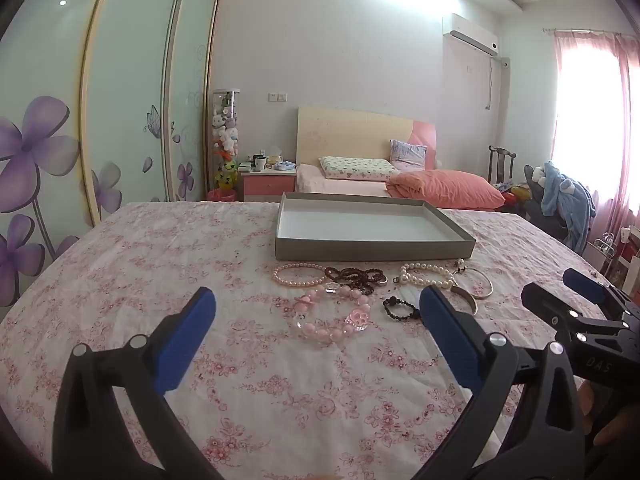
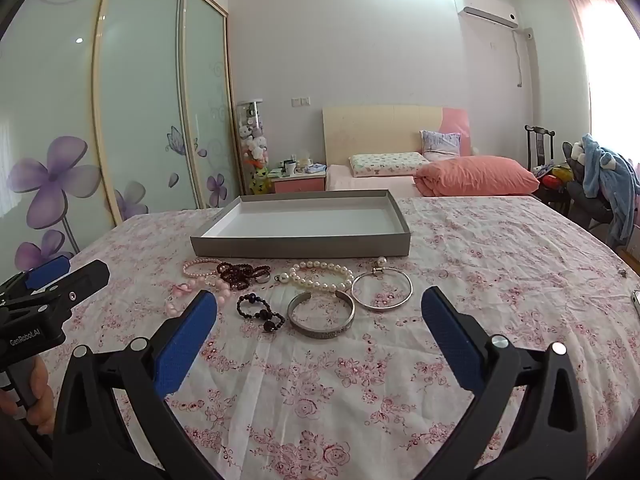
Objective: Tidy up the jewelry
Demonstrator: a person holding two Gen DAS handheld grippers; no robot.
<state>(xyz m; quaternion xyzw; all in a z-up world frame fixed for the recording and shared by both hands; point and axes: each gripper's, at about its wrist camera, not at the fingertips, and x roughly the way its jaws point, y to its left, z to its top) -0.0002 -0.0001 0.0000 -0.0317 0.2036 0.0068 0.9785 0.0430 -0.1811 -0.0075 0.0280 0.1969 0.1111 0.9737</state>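
Several bracelets lie on a floral tablecloth in front of an empty grey box (image 1: 372,250) (image 2: 300,246). From the left they are a pink pearl bracelet (image 1: 296,282) (image 2: 196,266), a dark red bead bracelet (image 1: 356,276) (image 2: 240,272) and a white pearl bracelet (image 1: 408,278) (image 2: 344,272). Nearer lie a big pink bead necklace (image 1: 332,332), a black bead bracelet (image 1: 400,308) (image 2: 258,314), a silver cuff (image 2: 320,330) and a thin silver bangle (image 2: 382,306). My left gripper (image 1: 317,292) (image 2: 82,266) hovers open short of the necklace. My right gripper (image 2: 319,294) (image 1: 552,286) hovers open short of the cuff. Neither holds anything.
The floral cloth (image 2: 500,280) stretches bare to the right and toward me. A phone corner (image 2: 636,300) shows at the right edge. Beyond the table are a bed with a pink pillow (image 2: 476,180), a sliding wardrobe (image 1: 120,120) on the left and a chair with blue clothing (image 2: 604,184).
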